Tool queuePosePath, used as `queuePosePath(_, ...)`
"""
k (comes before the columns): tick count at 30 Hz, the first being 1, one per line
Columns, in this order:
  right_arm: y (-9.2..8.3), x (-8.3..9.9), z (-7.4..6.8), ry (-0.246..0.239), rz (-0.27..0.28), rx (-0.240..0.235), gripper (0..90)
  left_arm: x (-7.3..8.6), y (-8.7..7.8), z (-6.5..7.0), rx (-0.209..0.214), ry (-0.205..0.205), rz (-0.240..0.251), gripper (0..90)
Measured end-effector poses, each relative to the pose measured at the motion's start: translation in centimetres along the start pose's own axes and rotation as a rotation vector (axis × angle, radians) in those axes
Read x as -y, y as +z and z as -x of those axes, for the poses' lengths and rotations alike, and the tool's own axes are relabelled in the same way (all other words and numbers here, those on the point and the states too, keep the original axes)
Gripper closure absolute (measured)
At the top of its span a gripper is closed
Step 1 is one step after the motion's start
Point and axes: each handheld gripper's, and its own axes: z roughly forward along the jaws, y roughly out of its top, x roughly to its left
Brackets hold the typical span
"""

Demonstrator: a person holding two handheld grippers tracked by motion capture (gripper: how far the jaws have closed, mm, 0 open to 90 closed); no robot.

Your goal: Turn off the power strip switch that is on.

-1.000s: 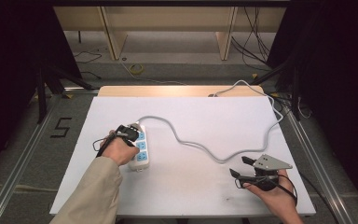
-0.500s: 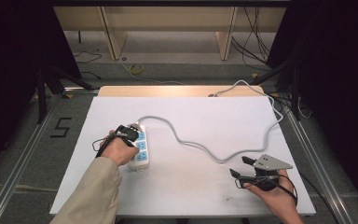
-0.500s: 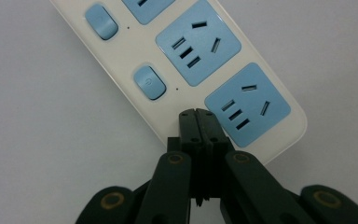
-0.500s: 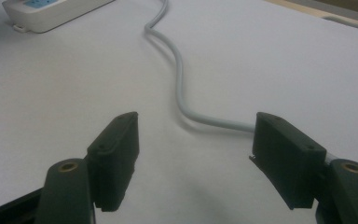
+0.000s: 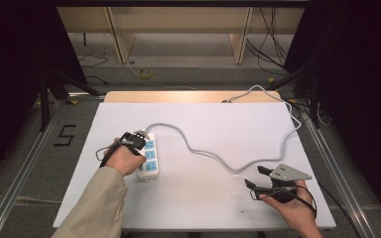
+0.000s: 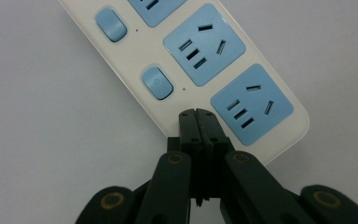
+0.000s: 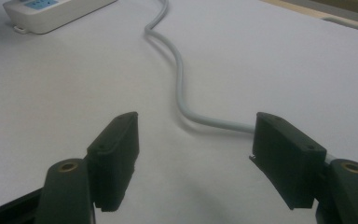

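Observation:
A white power strip with blue sockets and blue switches lies on the left half of the white table. My left gripper hovers right over it, jaws shut together with nothing between them. In the left gripper view its tips sit just above the power strip, below a blue switch. The strip's grey cable snakes right across the table. My right gripper rests near the front right corner, open and empty. The right gripper view has the cable running past the right gripper.
The cable runs off the table's far right edge down to the floor. A wooden strip borders the table's far side. Dark frame rails flank both sides. A "5" mark is on the floor at left.

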Motion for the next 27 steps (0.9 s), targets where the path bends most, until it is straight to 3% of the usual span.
queuePosePath(11, 0.0, 0.0, 0.0, 0.0, 0.003, 0.0, 32.6, 0.0, -0.2, 0.1, -0.002, 0.004, 0.032, 89.9)
queuePosePath(20, 0.0, 0.0, 0.0, 0.001, 0.003, -0.001, 32.5, 0.7, -1.1, -0.3, -0.005, 0.009, 0.131, 89.3)
queuePosePath(24, 0.0, 0.0, 0.0, 0.001, 0.003, -0.001, 32.5, 1.2, -1.5, -0.4, 0.002, 0.001, 0.172, 83.0)
queuePosePath(27, 0.0, 0.0, 0.0, 0.001, 0.003, -0.001, 32.5, 1.6, -1.9, -0.5, 0.004, 0.02, 0.213, 80.0)
